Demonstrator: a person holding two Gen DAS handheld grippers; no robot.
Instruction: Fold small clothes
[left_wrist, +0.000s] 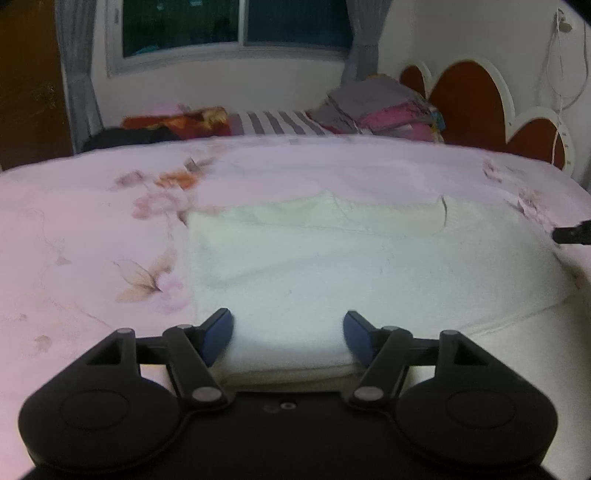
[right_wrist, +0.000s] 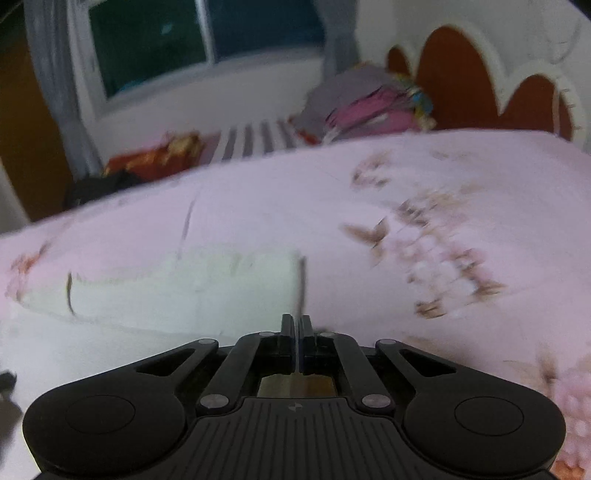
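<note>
The white garment (left_wrist: 332, 266) lay flat on the pink floral bedspread (left_wrist: 92, 229), straight ahead of the left tool (left_wrist: 288, 338) and reaching back beneath it. That tool's jaws stood well apart, its blue pads (left_wrist: 218, 332) resting over the garment's near folded hem with cloth between them but not pinched. The garment's left edge ran just beyond the left pad, with bare bedspread open to that side. Its far edge showed a paler folded band, and more clear bedspread lay beyond that.

In the right wrist view the right tool (right_wrist: 296, 339) was closed tight, and a thin edge of the white garment (right_wrist: 177, 291) seemed caught between its pads, though blur made this uncertain. The cloth spread away ahead and to the left of this tool, while open bedspread (right_wrist: 424, 177) lay ahead and to the right.

Far ahead of both tools lay a striped sheet (left_wrist: 280, 123), a stack of grey and pink folded clothes (left_wrist: 376, 107), a red scalloped headboard (left_wrist: 469, 99) and a curtained window (left_wrist: 236, 26).
</note>
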